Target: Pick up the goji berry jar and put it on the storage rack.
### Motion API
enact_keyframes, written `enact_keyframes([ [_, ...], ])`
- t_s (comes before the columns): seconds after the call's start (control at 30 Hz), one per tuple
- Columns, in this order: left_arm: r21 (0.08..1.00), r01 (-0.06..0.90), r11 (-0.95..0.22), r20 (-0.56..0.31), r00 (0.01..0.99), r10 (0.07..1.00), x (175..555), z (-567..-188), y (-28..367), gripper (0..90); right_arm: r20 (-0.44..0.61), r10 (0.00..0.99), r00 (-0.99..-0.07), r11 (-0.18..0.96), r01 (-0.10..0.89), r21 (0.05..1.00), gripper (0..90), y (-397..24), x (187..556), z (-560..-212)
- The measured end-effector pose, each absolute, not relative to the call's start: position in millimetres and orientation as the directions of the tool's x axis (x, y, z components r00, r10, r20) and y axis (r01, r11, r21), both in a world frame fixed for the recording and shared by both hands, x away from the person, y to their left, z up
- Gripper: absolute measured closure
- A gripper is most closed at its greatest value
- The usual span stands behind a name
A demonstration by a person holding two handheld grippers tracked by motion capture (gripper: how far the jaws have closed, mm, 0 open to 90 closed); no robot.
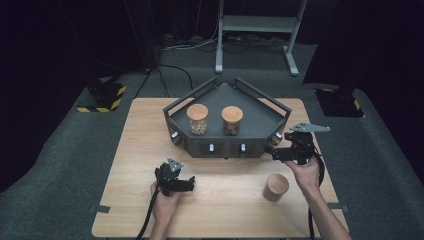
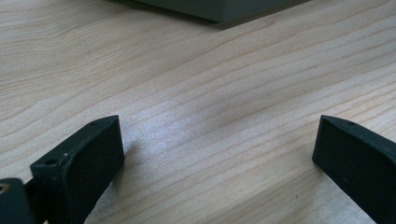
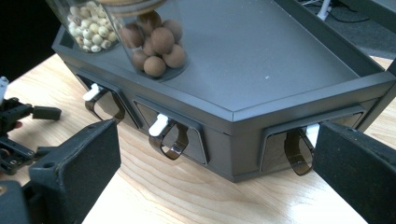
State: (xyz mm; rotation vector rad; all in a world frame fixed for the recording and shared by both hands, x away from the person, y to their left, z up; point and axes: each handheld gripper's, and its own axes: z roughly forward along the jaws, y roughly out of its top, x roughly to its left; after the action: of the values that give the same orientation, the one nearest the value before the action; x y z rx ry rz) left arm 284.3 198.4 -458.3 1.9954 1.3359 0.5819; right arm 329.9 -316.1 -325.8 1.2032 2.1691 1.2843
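Currently, your right gripper (image 1: 278, 152) sits at the front right corner of the grey drawer unit (image 1: 250, 122), with its jaws spread wide and nothing between them. In the right gripper view, the jaws frame the unit's front face; the drawer handle (image 3: 299, 150) of the rightmost drawer, a dark translucent loop with a white tab, lies just beside the right jaw, and you cannot tell whether the two touch. Two more loop handles (image 3: 169, 136) show further left along the front.

Your left gripper (image 1: 186, 184) rests low over the wooden table (image 1: 225, 200), well apart from the unit, jaws likewise spread and holding nothing. In the left gripper view, bare wood grain lies between the jaws.

On top of the unit stand two glass jars with wooden lids: the left jar (image 1: 197, 120) holds small pale beads, the right jar (image 1: 232, 121) larger brown balls. A wooden cylinder (image 1: 276, 187) stands on the table near your right hand (image 1: 306, 172).
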Motion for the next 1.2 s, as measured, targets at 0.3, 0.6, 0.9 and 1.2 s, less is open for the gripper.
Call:
enact_keyframes([
  [0.3, 0.729, 0.632, -0.262, 0.003, 0.380, 0.925, 284, -458, 198, 2.0, 0.125, 0.803, -0.582, 0.234, 0.501, 0.833, 0.6, -316, 330, -330],
  [0.6, 0.729, 0.632, -0.262, 0.003, 0.380, 0.925, 284, -458, 198, 2.0, 0.129, 0.805, -0.579, 0.229, 0.503, 0.833, 0.7, -319, 326, -333],
  [0.9, 0.729, 0.632, -0.262, 0.003, 0.380, 0.925, 284, -458, 198, 2.0, 0.124, 0.803, -0.583, 0.239, 0.505, 0.830, 1.8, -318, 324, -336],
  [1.2, 0.729, 0.632, -0.262, 0.003, 0.380, 0.925, 284, -458, 198, 2.1, 0.119, 0.805, -0.582, 0.251, 0.516, 0.819, 2.6, -315, 324, -336],
])
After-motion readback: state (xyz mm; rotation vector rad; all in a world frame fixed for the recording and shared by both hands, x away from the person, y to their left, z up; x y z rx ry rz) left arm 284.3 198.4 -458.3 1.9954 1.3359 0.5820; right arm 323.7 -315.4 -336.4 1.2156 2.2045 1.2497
